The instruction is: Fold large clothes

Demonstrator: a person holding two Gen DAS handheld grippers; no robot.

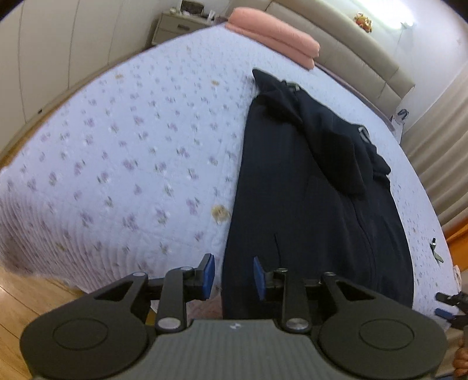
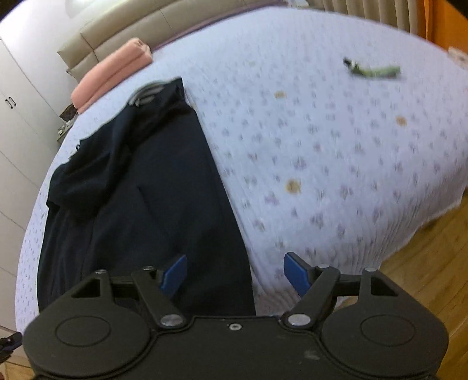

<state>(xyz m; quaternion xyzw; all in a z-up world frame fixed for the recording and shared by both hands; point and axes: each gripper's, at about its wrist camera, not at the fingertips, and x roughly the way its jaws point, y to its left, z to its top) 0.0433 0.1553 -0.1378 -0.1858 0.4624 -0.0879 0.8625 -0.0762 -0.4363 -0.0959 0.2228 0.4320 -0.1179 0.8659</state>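
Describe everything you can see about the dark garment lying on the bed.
The dark garment is navy, nearly black, of soft matte cloth, laid out long and mostly flat on the floral quilt, its near hem hanging over the bed's edge. A seam or zip runs down its length. At the far end the cloth is bunched and folded over itself, with a grey band or trim showing. Both the left gripper and the right gripper are open near the hem, neither holding it.

Dark garment (image 1: 316, 204) lying lengthwise on the bed (image 1: 131, 146), folded blanket (image 1: 275, 38) beyond it against the headboard (image 1: 351, 49), nightstand (image 1: 178, 26) left of that, small object (image 2: 374, 70) off right.
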